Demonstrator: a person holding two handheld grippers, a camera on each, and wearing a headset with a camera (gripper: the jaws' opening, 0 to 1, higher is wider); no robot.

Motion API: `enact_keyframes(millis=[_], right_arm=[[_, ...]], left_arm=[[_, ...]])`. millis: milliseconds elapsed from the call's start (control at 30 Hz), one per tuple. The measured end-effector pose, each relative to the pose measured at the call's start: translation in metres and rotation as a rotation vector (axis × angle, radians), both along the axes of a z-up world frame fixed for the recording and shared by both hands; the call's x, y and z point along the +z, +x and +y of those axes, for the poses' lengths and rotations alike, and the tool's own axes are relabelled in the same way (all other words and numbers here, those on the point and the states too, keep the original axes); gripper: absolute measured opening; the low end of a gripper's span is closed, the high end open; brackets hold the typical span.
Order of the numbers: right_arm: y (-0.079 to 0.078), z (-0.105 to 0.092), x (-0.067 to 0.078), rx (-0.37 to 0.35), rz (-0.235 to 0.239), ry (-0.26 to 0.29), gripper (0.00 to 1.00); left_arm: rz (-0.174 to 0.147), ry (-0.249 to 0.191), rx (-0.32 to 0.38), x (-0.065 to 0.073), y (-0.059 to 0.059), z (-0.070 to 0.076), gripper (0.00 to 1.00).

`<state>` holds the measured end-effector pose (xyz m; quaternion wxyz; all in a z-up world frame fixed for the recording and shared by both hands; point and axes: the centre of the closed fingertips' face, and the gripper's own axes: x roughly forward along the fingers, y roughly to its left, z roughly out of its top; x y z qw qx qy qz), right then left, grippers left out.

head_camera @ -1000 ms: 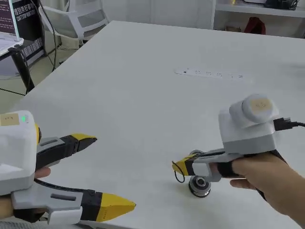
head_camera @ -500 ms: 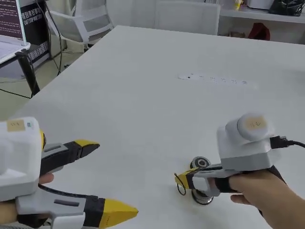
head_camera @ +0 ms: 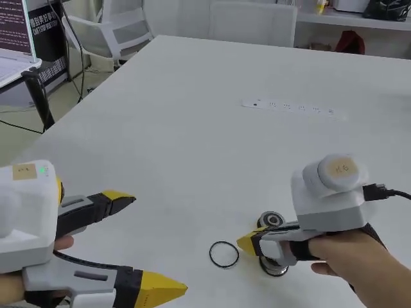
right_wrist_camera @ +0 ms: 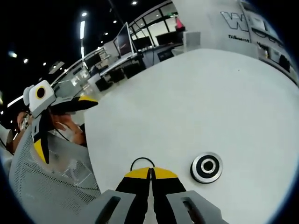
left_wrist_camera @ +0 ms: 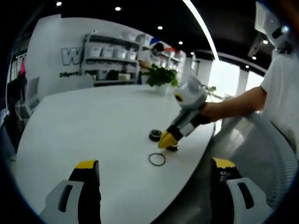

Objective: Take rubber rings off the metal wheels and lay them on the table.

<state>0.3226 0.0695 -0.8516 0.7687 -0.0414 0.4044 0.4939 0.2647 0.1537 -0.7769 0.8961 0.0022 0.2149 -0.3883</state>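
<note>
A thin black rubber ring (head_camera: 224,254) lies flat on the white table (head_camera: 192,128), just left of my right gripper (head_camera: 247,242). That gripper's yellow-tipped jaws are shut with nothing between them. In the right gripper view the ring (right_wrist_camera: 142,162) peeks out past the closed tips of the right gripper (right_wrist_camera: 150,171). One metal wheel (head_camera: 270,220) sits behind the gripper and another wheel (head_camera: 275,267) lies under it. My left gripper (head_camera: 151,244) stands wide open at the near left, and in its own view the ring (left_wrist_camera: 157,159) lies ahead between the spread jaws.
A white power strip (head_camera: 289,107) lies across the far middle of the table. A white chair (head_camera: 115,25) and a dark stand (head_camera: 38,45) are off the left edge. Shelves (head_camera: 359,13) run along the back right.
The ring that hung from the right gripper's tips now lies on the table to their left. The left gripper has barely moved.
</note>
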Motion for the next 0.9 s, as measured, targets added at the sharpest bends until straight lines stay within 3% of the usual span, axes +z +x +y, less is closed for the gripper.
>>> enact_keyframes(millis=[900], right_arm=[[0.022, -0.015, 0.046, -0.069, -0.034, 0.117, 0.02]], left_arm=[[0.014, 0.019, -0.007, -0.003, -0.001, 0.0, 1.0]])
